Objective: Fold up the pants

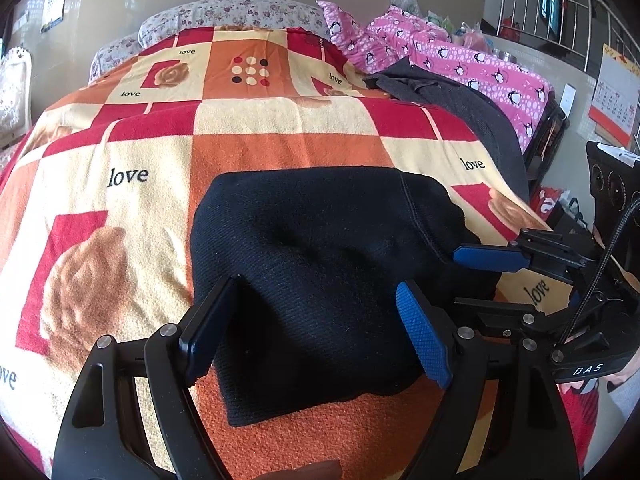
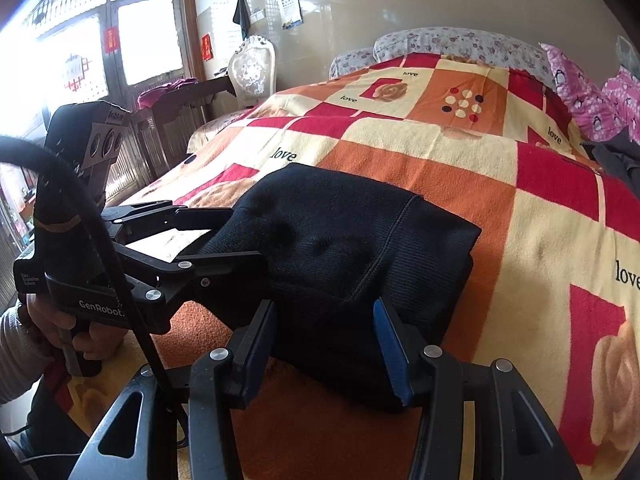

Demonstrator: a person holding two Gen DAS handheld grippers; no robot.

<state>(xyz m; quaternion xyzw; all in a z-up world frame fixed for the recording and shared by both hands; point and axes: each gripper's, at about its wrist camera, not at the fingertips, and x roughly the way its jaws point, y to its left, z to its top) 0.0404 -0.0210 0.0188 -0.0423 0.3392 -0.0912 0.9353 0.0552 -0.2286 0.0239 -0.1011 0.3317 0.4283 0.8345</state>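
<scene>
The pants point(image 1: 320, 280) lie folded into a compact dark bundle on the blanket point(image 1: 120, 200) that covers the bed, close to the near edge and toward the right-hand side of it. The fold has a straight far edge, a rounded near-left corner, and a seam running down its right part.

The left gripper point(image 1: 316, 332) hovers over the near-left part of the bundle, jaws spread wide, one finger on each side of the fabric's near edge; nothing is pinched between them. The right gripper point(image 2: 324, 352) sits over the near-right corner, jaws likewise wide apart and holding nothing. Each tool shows in the other's view: the right gripper point(image 1: 520, 280) comes in from the right edge of the bed, its fingers spread and its blue pad point(image 1: 488, 258) at the bundle's right edge; the left gripper point(image 2: 224, 236) reaches in from the left, its black fingers meeting the bundle's left edge, though contact cannot be told.

Beyond the bundle the blanket runs open to the floral pillows point(image 1: 232, 14) at the head. Left of it, bare blanket reaches the bed's left edge. At the far right corner lie a grey garment point(image 1: 460, 100) and a pink penguin quilt point(image 1: 460, 56).
</scene>
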